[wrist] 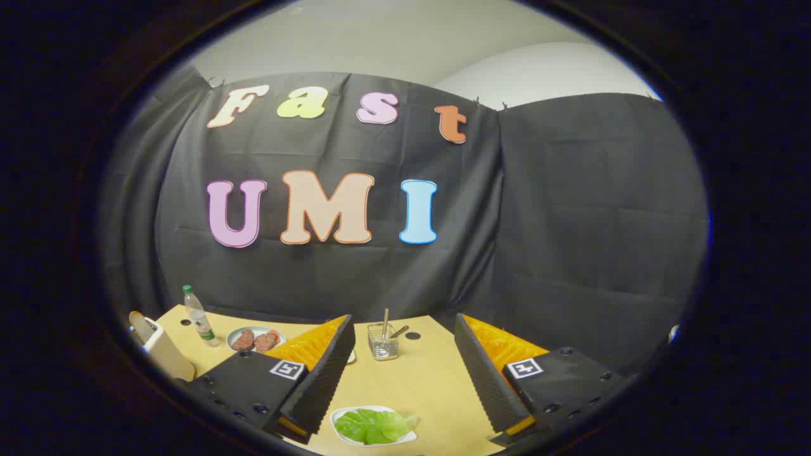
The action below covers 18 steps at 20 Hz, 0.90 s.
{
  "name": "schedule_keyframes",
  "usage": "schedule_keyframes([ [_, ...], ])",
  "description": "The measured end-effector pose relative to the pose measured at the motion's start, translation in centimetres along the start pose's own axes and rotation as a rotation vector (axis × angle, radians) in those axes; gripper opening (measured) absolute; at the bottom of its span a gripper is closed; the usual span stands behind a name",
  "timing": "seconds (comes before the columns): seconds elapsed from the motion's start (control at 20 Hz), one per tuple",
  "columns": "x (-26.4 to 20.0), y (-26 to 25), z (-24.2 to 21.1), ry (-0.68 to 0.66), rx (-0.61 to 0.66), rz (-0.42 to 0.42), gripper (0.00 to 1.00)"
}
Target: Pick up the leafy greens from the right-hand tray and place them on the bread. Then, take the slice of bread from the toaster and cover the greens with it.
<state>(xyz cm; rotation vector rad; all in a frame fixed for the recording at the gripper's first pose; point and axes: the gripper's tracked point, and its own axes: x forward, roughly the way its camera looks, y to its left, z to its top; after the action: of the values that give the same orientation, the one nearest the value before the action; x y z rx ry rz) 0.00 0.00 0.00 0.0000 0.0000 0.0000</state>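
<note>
Hovering with its fingers spread wide and empty, the tool (405, 380) frames the leafy greens (372, 425), which lie on a white tray (339, 415) on the counter (418, 380), between the fingers and below them.

Handheld two-finger gripper (405, 386): two wedge-shaped jaws with ribbed, sawtooth-edged inner faces, standing apart. Behind each jaw, an orange ridged plastic panel. Two matte black housing blocks at the base, each bearing a small square black-and-white fiducial marker, with round screw holes along the lower edges.
</note>
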Motion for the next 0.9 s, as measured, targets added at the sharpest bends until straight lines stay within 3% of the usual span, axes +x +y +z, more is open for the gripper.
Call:
schedule_keyframes([
  [0.3,-1.4,1.4,1.9,-0.046,-0.026,-0.033,0.99],
  [0.9,-1.4,-0.8,-0.3,0.023,-0.063,0.030,0.99],
])
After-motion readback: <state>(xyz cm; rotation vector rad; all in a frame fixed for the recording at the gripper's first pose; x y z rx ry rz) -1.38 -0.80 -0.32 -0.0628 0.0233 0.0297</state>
